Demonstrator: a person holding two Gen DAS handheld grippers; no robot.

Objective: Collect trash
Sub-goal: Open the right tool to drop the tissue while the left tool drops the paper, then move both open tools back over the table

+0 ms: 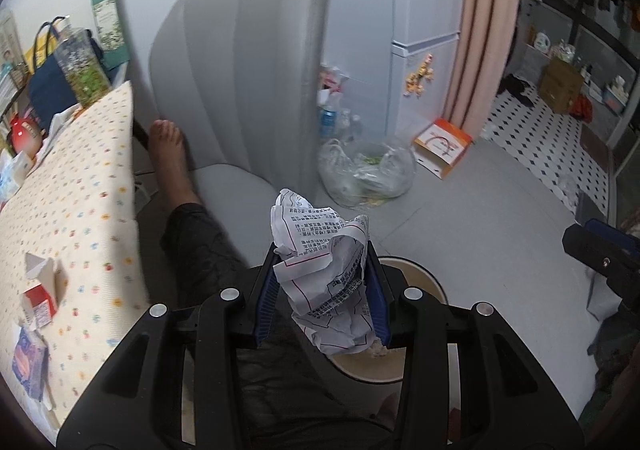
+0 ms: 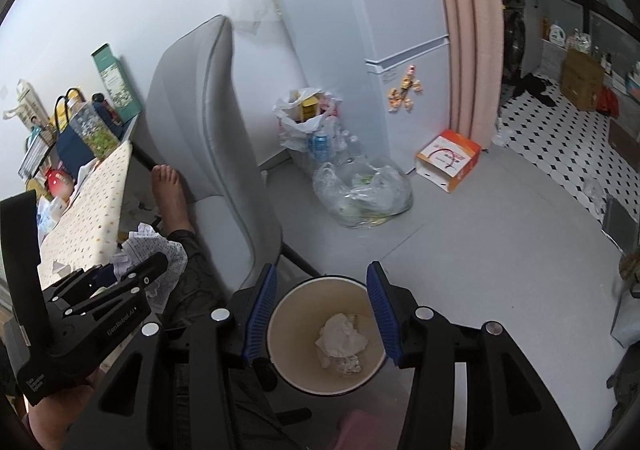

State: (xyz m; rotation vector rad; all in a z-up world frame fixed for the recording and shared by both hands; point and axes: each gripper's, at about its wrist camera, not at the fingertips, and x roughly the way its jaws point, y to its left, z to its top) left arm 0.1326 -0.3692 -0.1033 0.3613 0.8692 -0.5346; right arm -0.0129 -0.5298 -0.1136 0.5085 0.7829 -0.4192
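Currently the left gripper [image 1: 324, 290] has its jaws pinching a crumpled printed paper wad [image 1: 324, 274] above the round cream bin [image 2: 324, 334]; the right gripper [image 2: 322, 310] hangs spread, empty; releasing off-centre may miss the rim.

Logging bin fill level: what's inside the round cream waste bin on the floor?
Round cream waste bin holds crumpled white tissue and a smaller scrap; anything beneath them is covered.

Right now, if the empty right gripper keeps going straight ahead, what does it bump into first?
Probably the bin. The right gripper points down at its open mouth, so it would likely meet the white trash inside; depth is unclear.
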